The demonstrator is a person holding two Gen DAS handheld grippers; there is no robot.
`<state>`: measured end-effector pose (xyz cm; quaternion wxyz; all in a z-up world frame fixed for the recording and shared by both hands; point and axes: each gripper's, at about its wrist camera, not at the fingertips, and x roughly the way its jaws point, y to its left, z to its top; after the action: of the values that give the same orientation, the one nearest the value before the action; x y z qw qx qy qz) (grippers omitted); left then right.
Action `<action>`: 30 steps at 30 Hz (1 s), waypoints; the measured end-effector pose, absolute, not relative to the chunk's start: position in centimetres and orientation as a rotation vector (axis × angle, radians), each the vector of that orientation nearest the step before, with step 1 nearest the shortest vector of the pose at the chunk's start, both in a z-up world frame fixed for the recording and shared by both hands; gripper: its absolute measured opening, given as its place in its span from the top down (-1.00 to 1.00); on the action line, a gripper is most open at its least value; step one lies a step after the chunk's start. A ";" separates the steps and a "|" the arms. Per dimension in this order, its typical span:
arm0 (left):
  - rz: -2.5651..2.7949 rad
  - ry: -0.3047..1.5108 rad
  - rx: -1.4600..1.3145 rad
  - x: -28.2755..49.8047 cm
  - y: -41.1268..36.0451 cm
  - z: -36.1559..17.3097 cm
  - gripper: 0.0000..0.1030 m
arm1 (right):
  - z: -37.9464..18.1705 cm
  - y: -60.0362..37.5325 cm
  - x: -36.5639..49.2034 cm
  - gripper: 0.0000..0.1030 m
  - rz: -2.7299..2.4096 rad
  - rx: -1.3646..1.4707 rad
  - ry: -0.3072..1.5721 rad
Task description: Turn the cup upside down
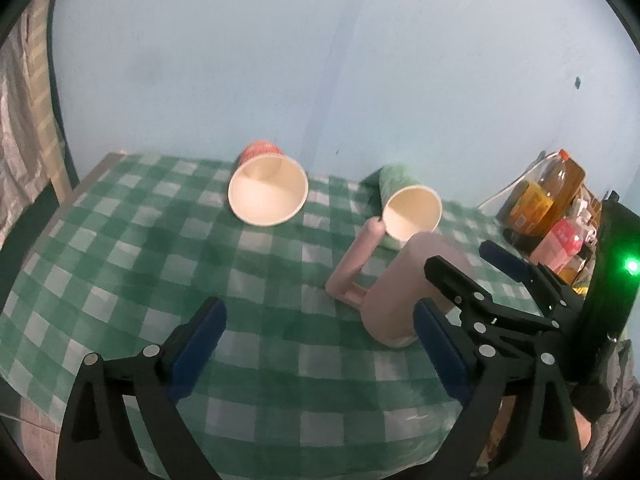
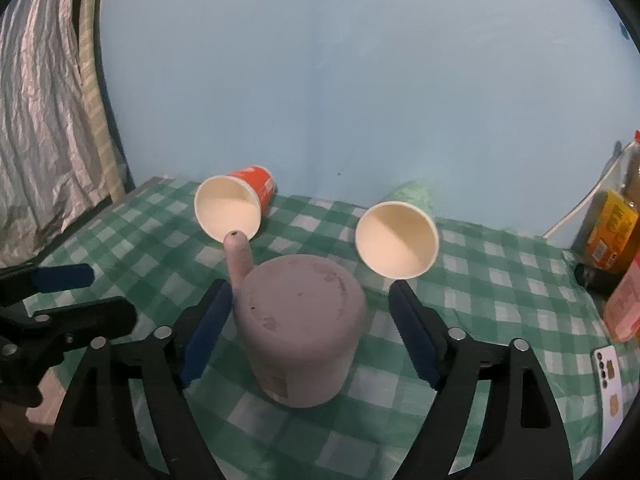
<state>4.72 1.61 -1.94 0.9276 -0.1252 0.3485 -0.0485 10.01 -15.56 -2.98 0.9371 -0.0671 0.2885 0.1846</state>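
Observation:
A pink mug [image 2: 304, 320] with a handle [image 2: 238, 260] stands upside down on the green checked tablecloth [image 2: 500, 292], its flat base facing up. My right gripper [image 2: 310, 336] is open, its blue pads on either side of the mug without touching it. In the left wrist view the mug [image 1: 404, 292] sits right of centre with its handle [image 1: 352, 264] pointing left. My left gripper [image 1: 320, 352] is open and empty, to the mug's left; the right gripper's fingers [image 1: 448, 280] reach around the mug.
A red paper cup [image 2: 236, 204] and a green paper cup [image 2: 398, 236] lie on their sides at the back near the blue wall. Bottles and packets [image 2: 616, 240] stand at the right edge. A phone [image 2: 610, 380] lies front right.

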 end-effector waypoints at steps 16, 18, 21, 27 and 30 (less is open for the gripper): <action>0.002 0.424 -0.145 -0.1 0.0 -0.6 -1.00 | 0.2 -19.0 6.2 -0.79 0.242 -0.067 0.492; 0.004 0.397 -0.147 -0.5 0.0 -0.4 -1.00 | 0.1 -19.7 5.6 -0.79 0.224 -0.042 0.480; 0.020 0.361 -0.144 -1.1 -0.1 -0.3 -1.00 | -0.3 -20.5 5.0 -0.79 0.223 -0.005 0.485; 0.045 0.315 -0.157 -1.8 -0.5 -0.7 -1.00 | -1.4 -21.4 4.3 -0.79 0.213 0.021 0.492; 0.049 0.298 -0.127 -2.1 -1.1 -0.8 -1.00 | -1.7 -21.6 4.2 -0.79 0.212 0.020 0.501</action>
<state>-2.09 -1.07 -0.84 0.9866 -0.0634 0.1482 0.0246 4.20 -21.59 -1.68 0.9632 0.0098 0.2473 0.1046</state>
